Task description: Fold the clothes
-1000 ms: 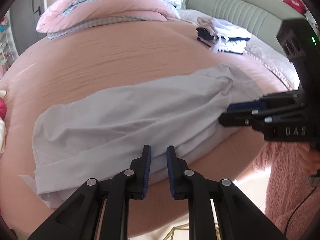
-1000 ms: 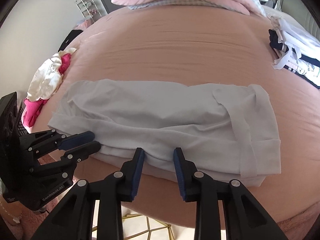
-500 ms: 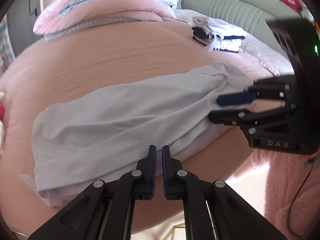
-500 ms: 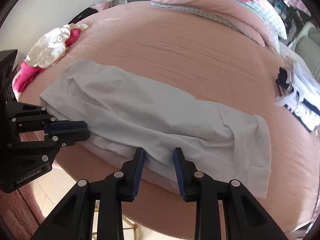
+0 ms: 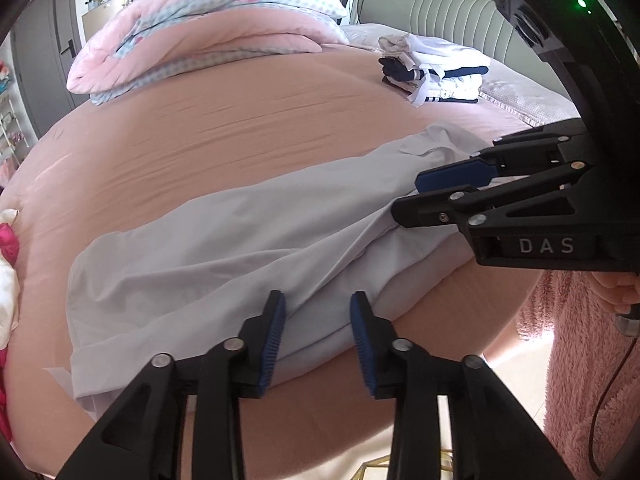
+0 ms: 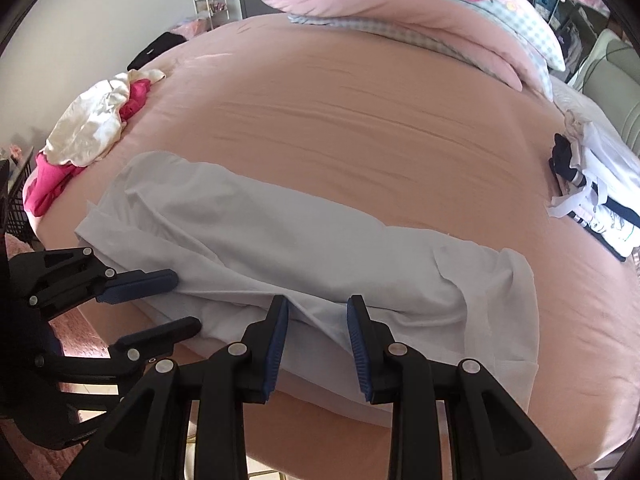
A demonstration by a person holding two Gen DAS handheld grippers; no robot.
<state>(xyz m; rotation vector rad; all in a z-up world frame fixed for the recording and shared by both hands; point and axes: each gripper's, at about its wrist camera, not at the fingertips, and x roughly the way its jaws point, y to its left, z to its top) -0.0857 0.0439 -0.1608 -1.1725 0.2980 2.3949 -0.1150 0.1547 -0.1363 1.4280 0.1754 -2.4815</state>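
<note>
Both tongs spread open at the near edge of a pale shirt on the bed, gripping nothing.

Left tongs (image 5: 318, 334) held wide apart, pads at either side of a raised ridge of the white shirt (image 5: 224, 240), cloth between them but not pinched. Right tongs (image 6: 318, 336) likewise parted, set over a crease near the front hem of the same shirt (image 6: 280, 236). Shirt lay as a long narrow band across the front of the pink bed (image 6: 360, 120), layers stacked and one end turned over, so already folded lengthwise. Both tools placed along the near edge, probably to take hold there or having let go; not possible to say which. Folded stack of clothes (image 5: 436, 68) sat well apart near the headboard, loose white and pink pile (image 6: 92, 132) at the far left corner.
</note>
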